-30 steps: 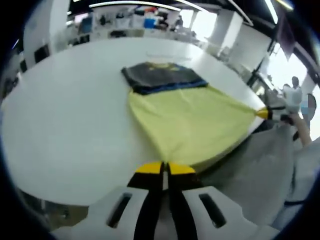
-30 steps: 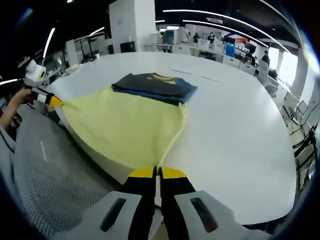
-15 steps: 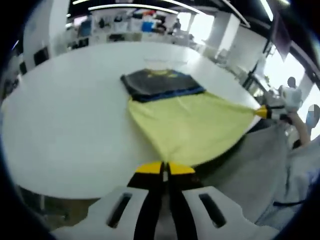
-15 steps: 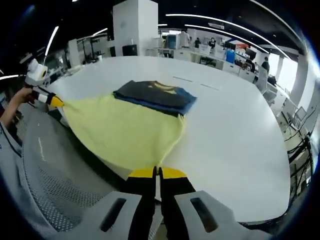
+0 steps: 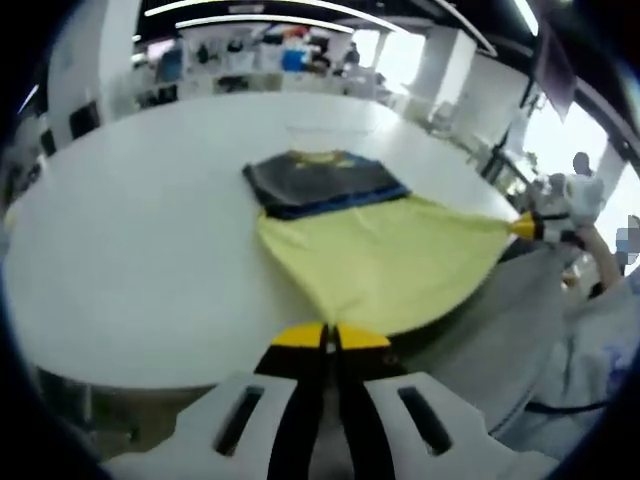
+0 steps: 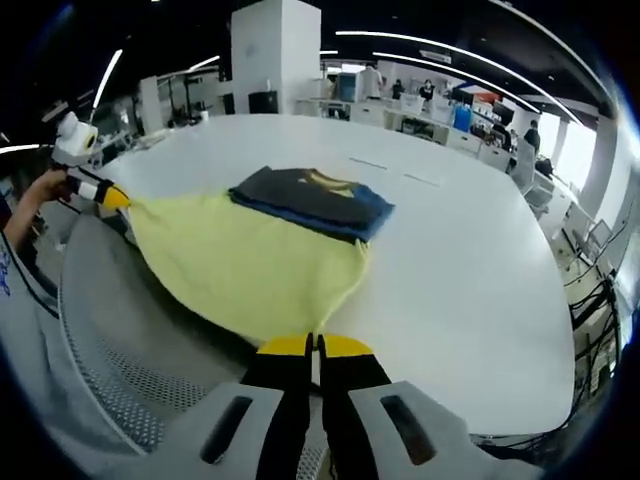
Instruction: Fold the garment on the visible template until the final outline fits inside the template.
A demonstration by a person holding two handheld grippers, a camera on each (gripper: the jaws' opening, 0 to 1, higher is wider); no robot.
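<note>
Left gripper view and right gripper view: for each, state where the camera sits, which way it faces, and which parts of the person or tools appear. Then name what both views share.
Left gripper view: rides on the left gripper, facing across the white table; its jaws pinch the yellow garment; the right gripper and a hand show at right.
Right gripper view: rides on the right gripper, facing across the table; the left gripper, a hand and a sleeve show at left.
Shared: the garment stretched between both grippers, and the dark folded stack beyond it.

No legible text, label, brand, number or sign was found. Yellow print on dark folded garment point(image 6: 310, 196) was too blurred to read.
</note>
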